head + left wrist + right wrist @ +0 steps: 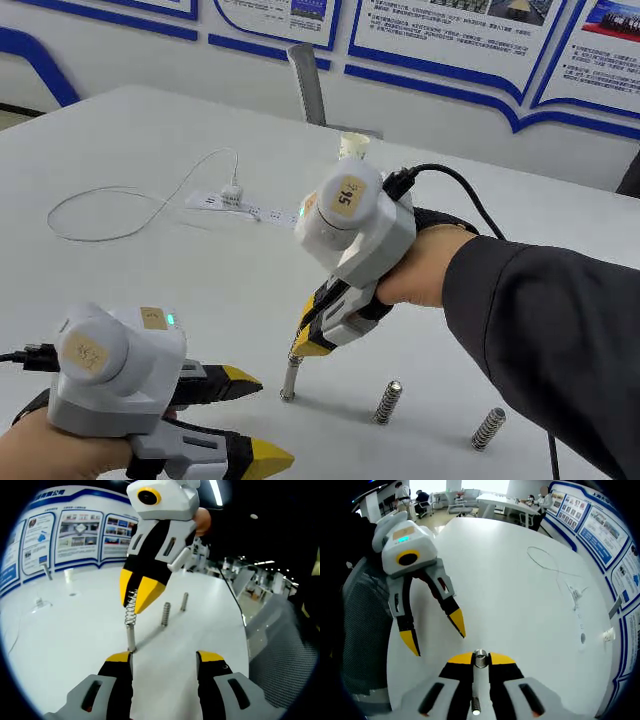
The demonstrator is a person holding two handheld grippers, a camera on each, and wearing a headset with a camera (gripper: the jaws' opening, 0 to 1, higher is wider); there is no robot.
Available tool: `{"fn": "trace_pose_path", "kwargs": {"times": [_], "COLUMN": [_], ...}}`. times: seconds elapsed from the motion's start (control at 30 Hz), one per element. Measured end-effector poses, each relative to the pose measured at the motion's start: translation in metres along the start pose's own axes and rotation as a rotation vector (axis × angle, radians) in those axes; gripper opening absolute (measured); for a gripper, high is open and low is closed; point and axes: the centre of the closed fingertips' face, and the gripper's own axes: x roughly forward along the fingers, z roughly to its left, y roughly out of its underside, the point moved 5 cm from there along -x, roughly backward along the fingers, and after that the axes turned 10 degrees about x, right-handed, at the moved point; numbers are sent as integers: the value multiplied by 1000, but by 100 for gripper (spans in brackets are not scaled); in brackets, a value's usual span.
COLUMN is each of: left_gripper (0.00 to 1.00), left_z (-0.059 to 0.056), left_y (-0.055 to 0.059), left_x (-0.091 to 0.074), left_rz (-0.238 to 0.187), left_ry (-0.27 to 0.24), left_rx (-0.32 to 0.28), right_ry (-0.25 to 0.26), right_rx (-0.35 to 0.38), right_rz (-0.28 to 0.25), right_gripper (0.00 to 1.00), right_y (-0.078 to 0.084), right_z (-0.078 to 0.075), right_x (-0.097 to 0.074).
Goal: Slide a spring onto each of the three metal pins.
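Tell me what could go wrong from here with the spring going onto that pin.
1. The right gripper pinches the spring near its top, with its lower end just at the pin; it may bow sideways or jump free.
2. The open left gripper has one jaw tip close to the pin's base and could nudge it.
3. The neighbouring pin, already sprung, stands nearby; a swing could knock it.

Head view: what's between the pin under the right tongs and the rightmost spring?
Between that pin and the rightmost spring stands the middle spring, in the head view.
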Motion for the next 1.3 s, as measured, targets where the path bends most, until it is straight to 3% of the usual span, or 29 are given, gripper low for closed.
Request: {"fn": "trace_pose_path", "kwargs": {"times": [1.3], "left_gripper": [51], "left_z": [-2], "left_y": [4], "left_x": [2], "left_rz": [13], "left_ry": [13], "left_rx": [-14], "right_ry": [-37], "right_rx": [35], "right_rz": [71], "right_gripper": [12], "right_y": [14], "right_z": [4], "right_x": [37]}}
